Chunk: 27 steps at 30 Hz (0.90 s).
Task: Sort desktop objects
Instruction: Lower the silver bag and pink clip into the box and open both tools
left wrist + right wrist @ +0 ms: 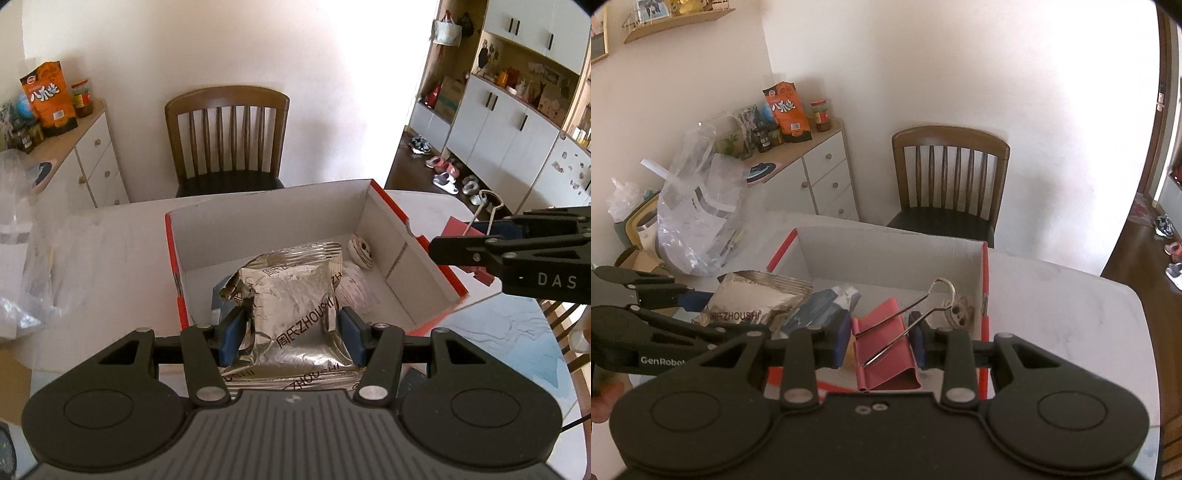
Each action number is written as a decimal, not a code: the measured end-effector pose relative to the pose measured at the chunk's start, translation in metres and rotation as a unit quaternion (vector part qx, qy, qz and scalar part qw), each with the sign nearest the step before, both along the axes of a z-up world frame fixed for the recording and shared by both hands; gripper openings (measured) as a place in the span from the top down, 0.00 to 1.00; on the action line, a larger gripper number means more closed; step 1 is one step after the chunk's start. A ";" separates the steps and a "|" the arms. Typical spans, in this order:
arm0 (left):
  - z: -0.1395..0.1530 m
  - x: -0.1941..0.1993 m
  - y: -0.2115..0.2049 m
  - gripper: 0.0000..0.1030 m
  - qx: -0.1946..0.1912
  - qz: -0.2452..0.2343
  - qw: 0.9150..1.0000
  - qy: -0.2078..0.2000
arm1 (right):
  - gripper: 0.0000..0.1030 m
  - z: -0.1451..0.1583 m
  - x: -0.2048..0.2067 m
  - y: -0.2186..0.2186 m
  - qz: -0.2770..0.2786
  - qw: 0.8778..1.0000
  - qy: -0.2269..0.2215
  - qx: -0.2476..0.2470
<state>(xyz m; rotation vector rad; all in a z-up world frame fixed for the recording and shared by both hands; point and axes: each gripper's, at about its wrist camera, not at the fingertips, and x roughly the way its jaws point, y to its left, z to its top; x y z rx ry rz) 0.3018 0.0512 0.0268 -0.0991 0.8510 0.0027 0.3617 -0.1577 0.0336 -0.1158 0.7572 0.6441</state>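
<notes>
A: Your left gripper (291, 334) is clenched on the crinkled silver foil snack packet (291, 310), its blue pads pressing both sides. Where is it against the red-edged white cardboard box (266, 218)?

B: You hold it above the box's near end. Your right gripper (881, 341) grasps the pink metal binder clip (886, 350) with wire handles, over the box's right side.

A: And inside?

B: A small round patterned roll (360, 251) lies at the box's far right corner.
</notes>
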 end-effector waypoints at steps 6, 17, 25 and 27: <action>-0.013 0.029 0.008 0.47 0.009 0.012 1.000 0.020 | 0.68 -0.015 0.029 0.011 -0.012 1.000 0.002 -0.008; -0.040 0.058 0.014 0.47 0.008 0.009 0.998 0.055 | 0.68 -0.053 0.069 0.031 -0.031 0.999 0.038 -0.012; -0.054 0.065 0.010 0.47 0.021 0.007 0.997 0.076 | 0.67 -0.078 0.082 0.045 -0.027 0.998 0.060 -0.019; -0.058 0.065 0.010 0.47 0.018 0.007 0.997 0.079 | 0.67 -0.083 0.081 0.047 -0.024 0.997 0.064 -0.022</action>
